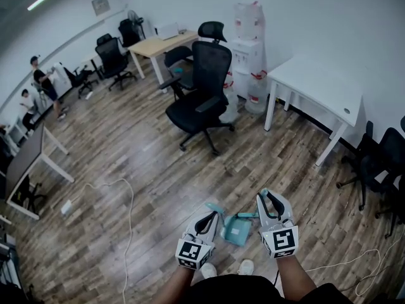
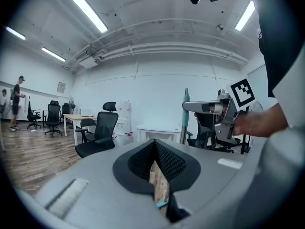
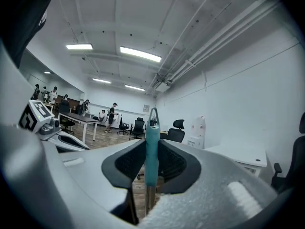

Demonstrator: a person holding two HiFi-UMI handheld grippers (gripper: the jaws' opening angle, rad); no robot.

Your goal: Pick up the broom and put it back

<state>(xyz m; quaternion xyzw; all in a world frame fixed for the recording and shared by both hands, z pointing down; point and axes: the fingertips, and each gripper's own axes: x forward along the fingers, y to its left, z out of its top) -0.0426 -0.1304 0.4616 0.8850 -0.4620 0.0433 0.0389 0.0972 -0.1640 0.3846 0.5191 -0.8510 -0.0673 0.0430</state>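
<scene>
Wood-plank office floor (image 1: 126, 170); right claw (image 3: 151, 151) clamps the teal-gripped metal broom handle (image 3: 152, 128), centre frame. Left claw (image 2: 155, 149) is closed and empty. Likely mid-lift; next, carry the broom upright to its storage spot.

We see a bright, evenly lit room: long ceiling strip lights (image 2: 89, 11) pour cool white light down, and the white walls (image 1: 316, 18) bounce it back. Shadows are therefore faint and soft, no more than a pale smudge under the office chair (image 1: 199, 84). The wooden floor (image 1: 126, 144) carries a mild sheen in the head view. All three pictures bulge like fisheyes, with straight lines bowed, and both gripper views have black corners. Up close we lose focus: the shells of the left gripper (image 2: 155, 144) and right gripper (image 3: 151, 149) are grey blurs, and the broom handle (image 3: 151, 123) looks soft, while the distant room stays fairly sharp.
</scene>
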